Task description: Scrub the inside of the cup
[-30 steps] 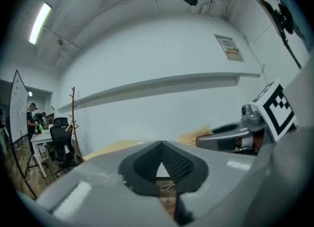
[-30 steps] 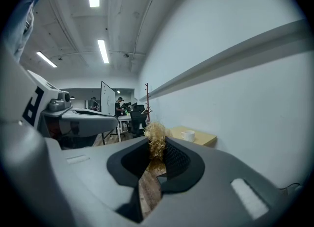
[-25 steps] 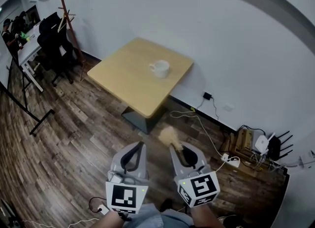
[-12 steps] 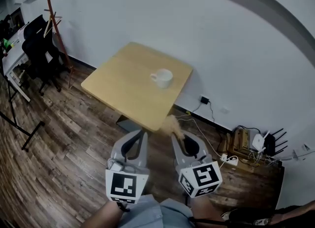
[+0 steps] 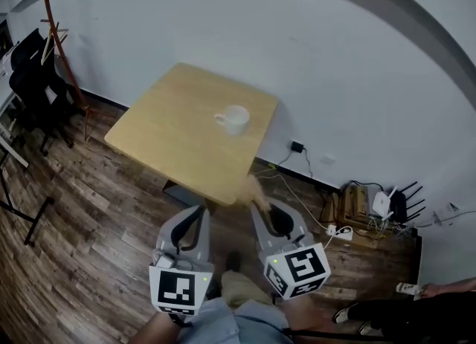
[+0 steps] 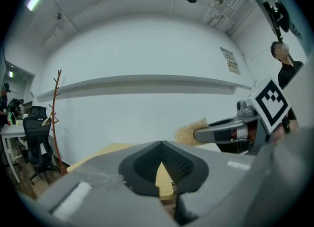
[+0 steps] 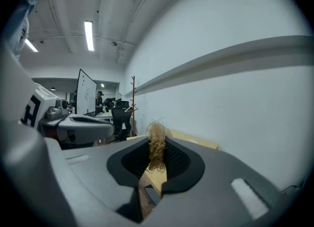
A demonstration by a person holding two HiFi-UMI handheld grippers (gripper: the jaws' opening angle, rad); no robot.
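A white cup point(image 5: 234, 119) with its handle to the left stands on the far right part of a square wooden table point(image 5: 171, 138). Both grippers are held side by side over the floor, short of the table's near edge. My left gripper point(image 5: 198, 211) is shut with nothing in it; its jaws point(image 6: 160, 145) meet tip to tip. My right gripper point(image 5: 257, 206) is shut on a tuft of straw-coloured scrub fibre point(image 5: 253, 186), which sticks out past the jaw tips point(image 7: 157, 145). The same tuft point(image 6: 189, 132) shows in the left gripper view. The cup's inside is too far off to see.
Dark wooden floor point(image 5: 89, 231) surrounds the table. A coat stand point(image 5: 56, 34) and a black office chair point(image 5: 30, 75) stand at the left. Cables, a power strip and routers point(image 5: 372, 207) lie by the white wall at the right. A person's legs point(image 5: 401, 309) show bottom right.
Both grippers and the head have moved toward the table, which now sits nearer and more to the left. The scrub tuft now overlaps the table's near edge. Both jaws stay shut.
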